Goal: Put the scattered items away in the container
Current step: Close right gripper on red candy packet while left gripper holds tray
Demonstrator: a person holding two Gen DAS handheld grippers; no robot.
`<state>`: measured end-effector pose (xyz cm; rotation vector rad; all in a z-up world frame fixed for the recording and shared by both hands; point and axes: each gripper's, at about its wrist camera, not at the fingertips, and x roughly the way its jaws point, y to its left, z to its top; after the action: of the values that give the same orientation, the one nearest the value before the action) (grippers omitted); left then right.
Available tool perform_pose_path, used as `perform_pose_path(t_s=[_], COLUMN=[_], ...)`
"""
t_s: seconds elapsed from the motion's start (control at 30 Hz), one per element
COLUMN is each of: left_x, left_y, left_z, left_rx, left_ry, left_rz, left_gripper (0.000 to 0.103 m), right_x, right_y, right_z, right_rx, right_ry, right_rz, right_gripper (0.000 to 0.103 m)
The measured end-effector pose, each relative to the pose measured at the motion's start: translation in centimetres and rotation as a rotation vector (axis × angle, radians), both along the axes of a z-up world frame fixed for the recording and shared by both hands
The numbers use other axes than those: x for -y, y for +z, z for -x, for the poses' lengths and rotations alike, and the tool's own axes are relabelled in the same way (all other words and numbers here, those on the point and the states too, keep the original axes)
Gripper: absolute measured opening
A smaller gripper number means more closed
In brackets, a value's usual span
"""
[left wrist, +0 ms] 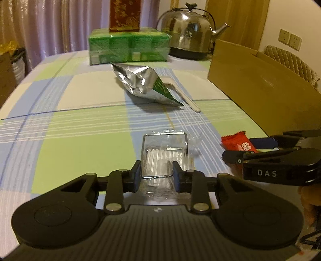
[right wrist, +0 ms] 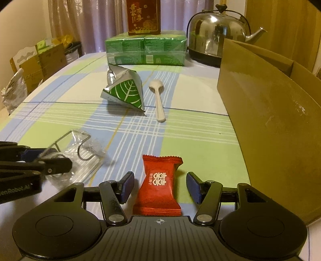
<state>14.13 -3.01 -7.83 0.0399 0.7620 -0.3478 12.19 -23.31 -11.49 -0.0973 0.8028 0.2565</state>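
My left gripper is shut on a clear plastic packet near the table's front; the right wrist view shows that packet at the left, beside the left gripper. A red snack packet lies flat between the open fingers of my right gripper, untouched by either pad. It shows as a red packet at the right of the left wrist view, by the right gripper. Farther back lie a silver and green foil bag and a white plastic spoon. The cardboard box stands at the right.
A checked cloth covers the table. At the back stand a green pack of tissues with a red-brown carton on it, and a steel kettle. Boxes and bags sit beyond the left table edge.
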Motion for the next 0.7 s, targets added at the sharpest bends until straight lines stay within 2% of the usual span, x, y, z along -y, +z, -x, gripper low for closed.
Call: perform_pose_path(t_s=[0.2, 0.3, 0.37, 0.4, 0.5, 0.7], left_x=[-0.2, -0.3, -0.3, -0.2, -0.1, -0.1], left_y=[0.0, 0.1, 0.2, 0.3, 0.6, 1.3], left_z=[0.0, 0.1, 0.1, 0.1, 0.3, 0.8], left_rx=[-0.01, -0.007, -0.005, -0.004, 0.006, 0.027], left_ry=[0.014, 0.012, 0.011, 0.01, 0.002, -0.006], left_rz=[0.006, 0.011, 0.018, 0.021, 0.029, 0.033], left_gripper=[0.026, 0.026, 0.026, 0.026, 0.026, 0.026], right_x=[-1.0, -1.0, -0.9, -1.0, -0.9, -0.7], right_y=[-0.3, -0.3, -0.3, -0.2, 0.0, 1.7], right_z=[0.1, 0.0, -0.1, 0.0, 0.2, 1.1], right_rx=[0.023, 0.017, 0.011, 0.011, 0.002, 0.031], right_ry=[0.013, 0.001, 0.001, 0.003, 0.0, -0.001], right_rz=[0.053, 0.047, 0.034, 0.034, 0.019, 0.007], right_gripper=[0.055, 0.053, 0.034, 0.029, 0.025, 0.024])
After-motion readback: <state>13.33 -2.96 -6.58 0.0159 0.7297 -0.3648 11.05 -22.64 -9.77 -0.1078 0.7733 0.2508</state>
